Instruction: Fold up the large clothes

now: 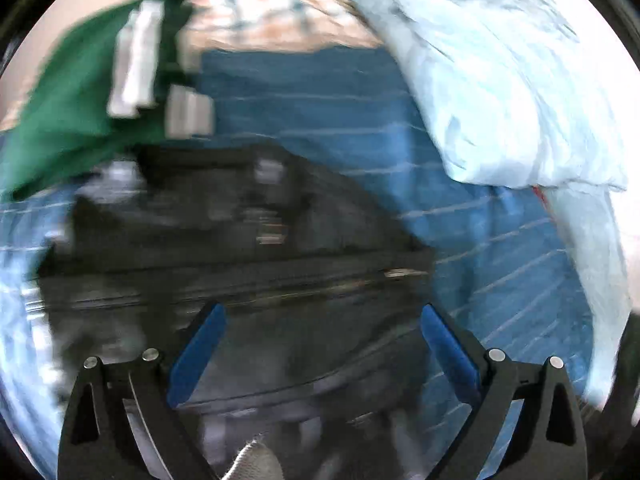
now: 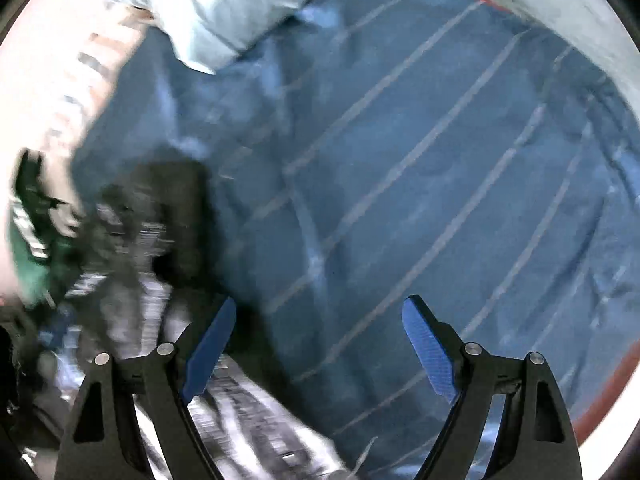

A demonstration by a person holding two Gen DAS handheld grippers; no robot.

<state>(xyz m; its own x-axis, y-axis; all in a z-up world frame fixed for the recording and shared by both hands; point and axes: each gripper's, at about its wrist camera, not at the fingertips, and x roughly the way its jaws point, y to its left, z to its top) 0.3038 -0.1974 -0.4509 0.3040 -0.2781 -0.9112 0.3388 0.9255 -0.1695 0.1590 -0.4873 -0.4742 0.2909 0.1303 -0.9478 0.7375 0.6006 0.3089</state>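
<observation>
Dark black crumpled garment (image 1: 224,240) on blue striped bedsheet (image 1: 460,220), directly beneath spread-apart left gripper (image 1: 322,354); left of spread-apart right gripper (image 2: 318,350).

My left gripper (image 1: 322,322) has its blue-padded fingers (image 1: 198,354) spread wide with nothing between them. My right gripper (image 2: 320,320) is splayed just as wide (pads (image 2: 426,354) angled outward), gripping nothing, both views motion-blurred.

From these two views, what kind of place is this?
Probably a bedroom, on a bed: a blue striped sheet covers the surface, a pale blue pillow lies on it, and a dark garment is spread there.
</observation>
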